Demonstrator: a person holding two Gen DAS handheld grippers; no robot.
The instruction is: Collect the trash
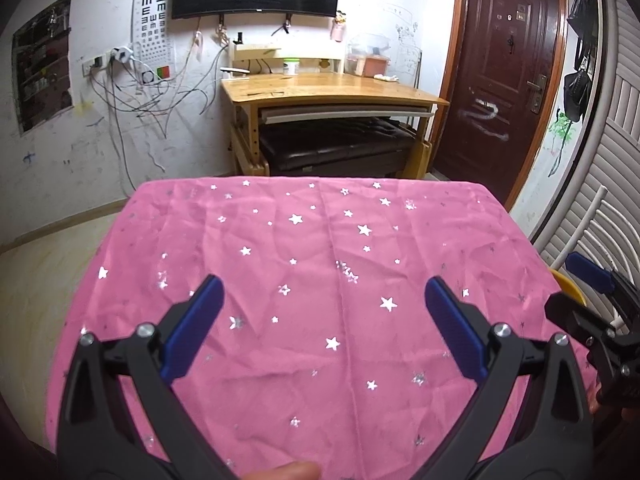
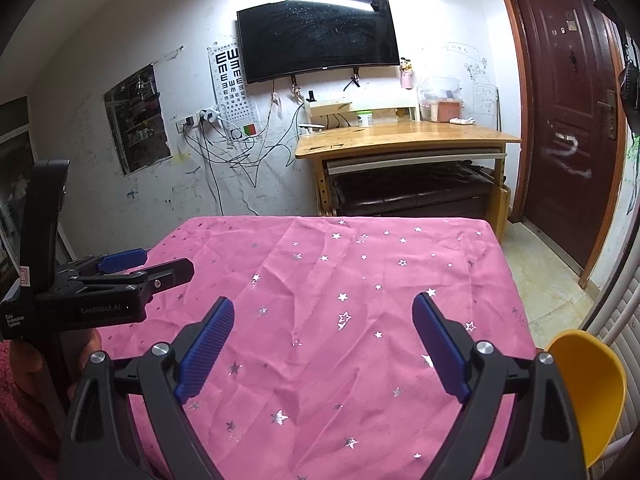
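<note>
The left claw [image 1: 322, 300] hovers with its jaws wide apart over the pink starred cloth [image 1: 304, 280] covering the desk, empty and ready. To its right, the right claw [image 2: 323, 320] hangs likewise spread and empty. Right of that claw sits a yellow bin [image 2: 588, 392], probably waiting for trash; no trash shows.

I see a pink tablecloth [image 1: 320, 280] of thin, creased fabric, scattered with shiny silver foil stars. My left gripper [image 1: 324, 296] has matt black plastic arms, ribbed blue pads and bright metal screws; my right gripper [image 2: 323, 316] looks the same. The yellow chair [image 2: 588, 392] is smooth plastic. Behind, the wooden desk [image 1: 332, 88] looks varnished and glossy, and the brown door [image 2: 568, 112] has a sheen.
</note>
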